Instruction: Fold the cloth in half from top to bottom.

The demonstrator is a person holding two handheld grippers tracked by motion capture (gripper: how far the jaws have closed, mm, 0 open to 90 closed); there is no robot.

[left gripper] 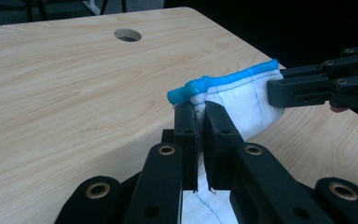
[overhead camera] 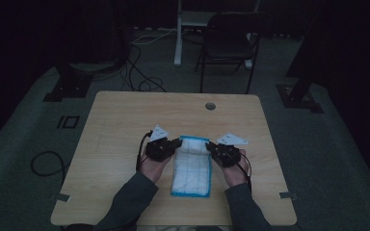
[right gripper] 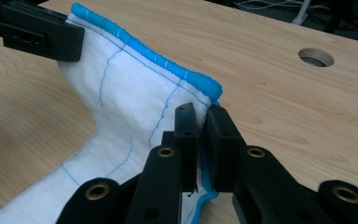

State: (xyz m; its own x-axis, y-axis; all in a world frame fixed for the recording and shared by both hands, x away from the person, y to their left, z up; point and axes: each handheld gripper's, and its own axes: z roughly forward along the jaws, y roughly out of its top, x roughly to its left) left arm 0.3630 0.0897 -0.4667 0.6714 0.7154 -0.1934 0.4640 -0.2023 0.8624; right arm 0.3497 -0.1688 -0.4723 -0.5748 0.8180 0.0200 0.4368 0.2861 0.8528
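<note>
Clamped jaws of the left gripper (overhead camera: 177,143) pinch the far left corner of the white cloth (overhead camera: 191,168) with its blue edging. Lying lengthwise on the wooden table (overhead camera: 120,115) between both hands, that cloth has its far edge lifted. Opposite, the right gripper (overhead camera: 209,145) grips the far right corner just as tightly.

The high view looks down on the table (overhead camera: 125,120) from afar; both gripper views sit close, sharing the cloth (left gripper: 242,100).
</note>
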